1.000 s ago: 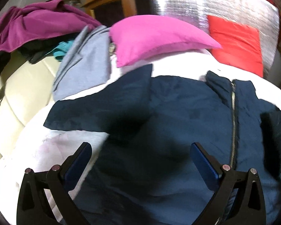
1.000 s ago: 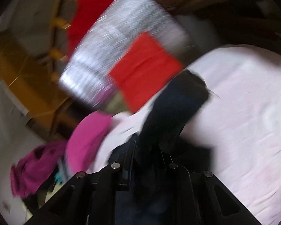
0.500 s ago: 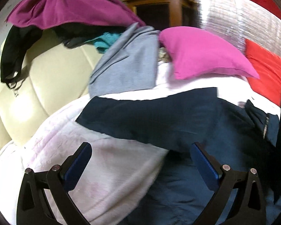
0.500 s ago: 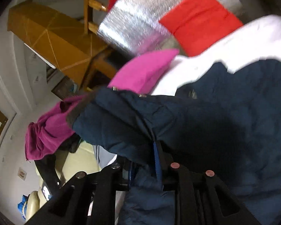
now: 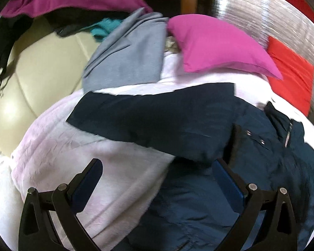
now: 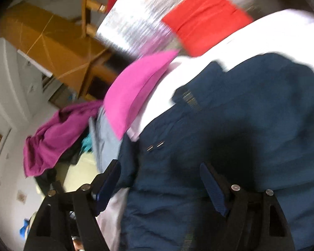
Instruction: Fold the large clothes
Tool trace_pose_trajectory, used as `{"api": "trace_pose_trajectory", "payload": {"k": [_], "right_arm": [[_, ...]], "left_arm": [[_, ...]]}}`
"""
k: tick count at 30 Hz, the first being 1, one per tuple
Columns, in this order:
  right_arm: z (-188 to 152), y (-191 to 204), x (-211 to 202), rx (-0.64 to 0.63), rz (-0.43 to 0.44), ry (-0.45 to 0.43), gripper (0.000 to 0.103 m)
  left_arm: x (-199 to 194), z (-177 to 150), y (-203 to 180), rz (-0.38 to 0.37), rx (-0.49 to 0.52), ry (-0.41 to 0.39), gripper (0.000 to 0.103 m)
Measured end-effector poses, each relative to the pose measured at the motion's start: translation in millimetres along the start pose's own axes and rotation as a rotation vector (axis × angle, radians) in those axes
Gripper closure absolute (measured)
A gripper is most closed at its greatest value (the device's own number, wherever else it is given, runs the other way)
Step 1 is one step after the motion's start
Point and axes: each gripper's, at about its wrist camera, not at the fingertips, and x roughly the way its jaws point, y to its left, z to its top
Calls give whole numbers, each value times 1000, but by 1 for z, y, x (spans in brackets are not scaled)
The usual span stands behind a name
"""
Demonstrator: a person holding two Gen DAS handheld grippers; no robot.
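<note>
Left wrist view: the navy jacket (image 5: 198, 125) is seen spread on the pale bedcover (image 5: 77, 156), one sleeve stretched toward the frame's left; the left gripper (image 5: 157, 177) is held over it, fingers apart, nothing between them.
Behind, upper frame: a pink pillow (image 5: 215, 46) and grey garment (image 5: 127, 58) are shown.
Right wrist view: the right gripper (image 6: 161, 179) has just been opening; its fingers are apart above the jacket (image 6: 240, 129), which fills the lower right of the frame.

No text, label or number can be read in either view
</note>
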Motion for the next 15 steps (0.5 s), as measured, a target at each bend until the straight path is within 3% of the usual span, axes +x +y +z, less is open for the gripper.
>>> {"api": "trace_pose_trajectory", "payload": {"k": [5, 8, 12, 15], "right_arm": [[13, -63, -34, 126, -101, -74, 31], [16, -86, -31, 180, -121, -53, 31], [16, -108, -12, 224, -159, 6, 40], [19, -105, -11, 211, -165, 15, 42]], "left_arm": [[-9, -7, -33, -27, 111, -45, 0], [-12, -11, -52, -16, 173, -70, 0], [-2, -11, -60, -8, 190, -31, 0], [8, -6, -53, 14, 169, 6, 0]]}}
